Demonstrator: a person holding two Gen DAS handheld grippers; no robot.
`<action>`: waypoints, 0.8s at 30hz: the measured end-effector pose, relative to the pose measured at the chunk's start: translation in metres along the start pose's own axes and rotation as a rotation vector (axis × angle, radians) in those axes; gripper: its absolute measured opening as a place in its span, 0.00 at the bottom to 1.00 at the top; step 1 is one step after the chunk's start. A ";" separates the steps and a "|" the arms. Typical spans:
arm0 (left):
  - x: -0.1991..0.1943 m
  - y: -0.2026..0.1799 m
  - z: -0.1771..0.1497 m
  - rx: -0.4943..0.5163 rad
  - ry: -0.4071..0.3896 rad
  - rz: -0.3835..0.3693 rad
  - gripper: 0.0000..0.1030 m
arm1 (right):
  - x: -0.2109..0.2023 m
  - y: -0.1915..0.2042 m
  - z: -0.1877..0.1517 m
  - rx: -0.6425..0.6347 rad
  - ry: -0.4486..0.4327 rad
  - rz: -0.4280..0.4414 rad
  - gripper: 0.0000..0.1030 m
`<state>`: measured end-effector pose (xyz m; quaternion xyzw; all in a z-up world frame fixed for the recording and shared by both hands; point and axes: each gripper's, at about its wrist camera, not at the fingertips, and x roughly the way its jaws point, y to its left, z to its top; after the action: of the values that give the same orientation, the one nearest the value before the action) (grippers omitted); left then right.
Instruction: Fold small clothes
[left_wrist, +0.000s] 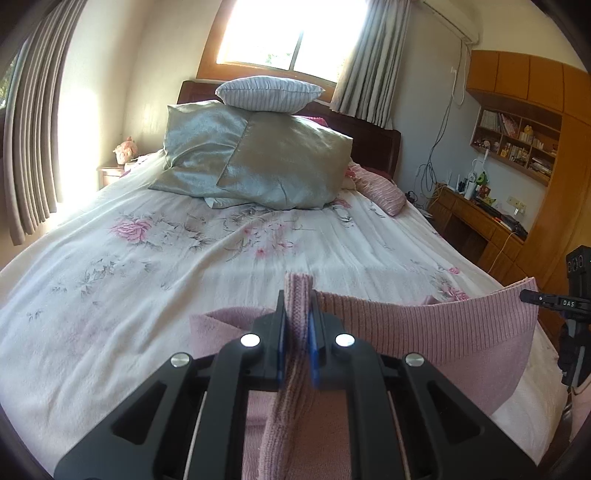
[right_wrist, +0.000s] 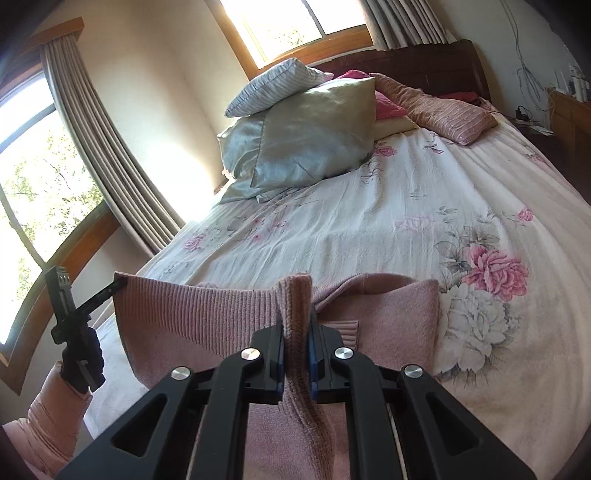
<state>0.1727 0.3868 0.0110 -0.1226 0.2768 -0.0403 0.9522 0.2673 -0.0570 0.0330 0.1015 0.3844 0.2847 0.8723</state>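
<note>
Pink knitted sweater (left_wrist: 424, 325) held up above the near end of the bed (left_wrist: 147, 288), its ribbed hem uppermost and stretched left to right between the two grippers, so that the long axis of the held edge runs across the bed. Left gripper (left_wrist: 298, 328): jaws clamped together on a bunched fold of the ribbed hem, which stands up between the blue pads (left_wrist: 314, 332) and trails down toward the camera. Right gripper (right_wrist: 295, 332): jaws likewise closed on a fold of the same hem.

The left wrist view shows the hem running off to the right to its far corner, beside the black right gripper at the frame edge. It alone takes in the wooden desk (left_wrist: 476, 218), the wall shelf (left_wrist: 517, 144) holding books and small objects, and the air conditioner (left_wrist: 454, 22) high on the wall.

The right wrist view shows the hem running left to its other corner, pinched at the tip of the left gripper, which is held by a dark-gloved hand (right_wrist: 83, 354) with a pink sleeve (right_wrist: 48, 417). It alone shows the side window (right_wrist: 40, 184) and the large pink rose print (right_wrist: 495, 269) on the bedspread just right of the sweater.

Both views show grey satin pillows (left_wrist: 258, 158) piled at the far end of the bed with a striped cushion (left_wrist: 269, 92) on top, and a pink striped pillow (right_wrist: 450, 110) to their right
</note>
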 end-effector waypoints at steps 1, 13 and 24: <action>0.012 0.002 0.003 -0.005 0.012 0.008 0.08 | 0.010 -0.005 0.006 0.008 0.008 -0.009 0.09; 0.130 0.035 -0.032 -0.038 0.228 0.103 0.08 | 0.116 -0.064 0.003 0.107 0.175 -0.136 0.09; 0.110 0.075 -0.057 -0.215 0.331 0.072 0.32 | 0.117 -0.076 -0.033 0.126 0.223 -0.197 0.35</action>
<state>0.2354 0.4317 -0.1115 -0.2052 0.4365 0.0037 0.8760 0.3387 -0.0533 -0.0920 0.0857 0.5043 0.1823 0.8397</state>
